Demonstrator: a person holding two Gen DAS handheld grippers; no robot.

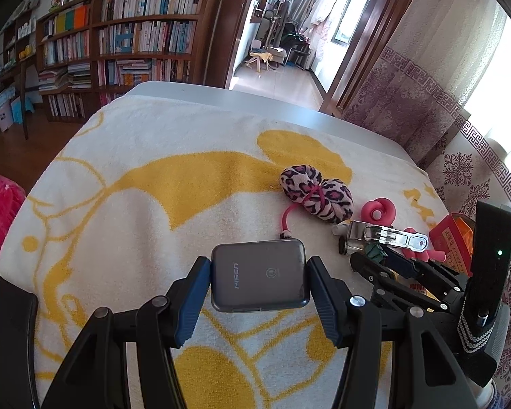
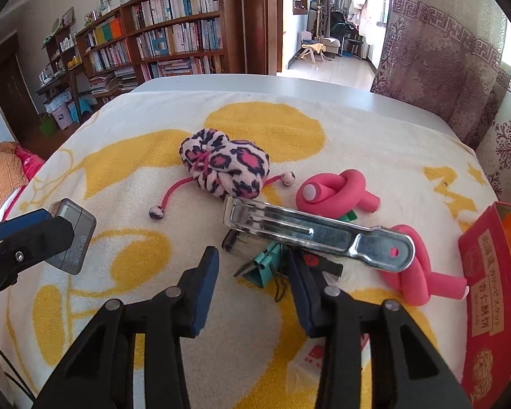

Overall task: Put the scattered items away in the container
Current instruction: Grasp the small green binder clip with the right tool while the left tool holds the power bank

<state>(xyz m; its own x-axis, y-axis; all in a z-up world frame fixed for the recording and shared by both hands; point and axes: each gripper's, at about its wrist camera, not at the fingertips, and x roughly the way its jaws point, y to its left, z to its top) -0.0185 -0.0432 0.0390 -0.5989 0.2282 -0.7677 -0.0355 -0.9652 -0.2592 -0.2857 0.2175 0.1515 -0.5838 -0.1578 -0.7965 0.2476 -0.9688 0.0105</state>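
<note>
My left gripper (image 1: 259,281) is shut on a grey power bank (image 1: 259,266), held just above the yellow-and-white towel (image 1: 153,187); the right wrist view shows that power bank (image 2: 76,235) at far left. My right gripper (image 2: 253,269) is low over the towel with its jaws open around a green binder clip (image 2: 260,266); the left pad stands clear of it. A red box (image 2: 487,272) with its lid open stands at the right edge. Scattered nearby are a leopard-print plush tie (image 2: 221,167), two knotted pink foam curlers (image 2: 337,194), and a metal clamp tool (image 2: 316,231).
A small glass jar (image 2: 236,243) lies under the metal tool's left end. A plastic wrapper (image 2: 310,358) lies under my right gripper. The grey table edge (image 2: 289,85) runs behind the towel, with a patterned curtain (image 2: 443,51) at the right and bookshelves (image 2: 173,17) beyond.
</note>
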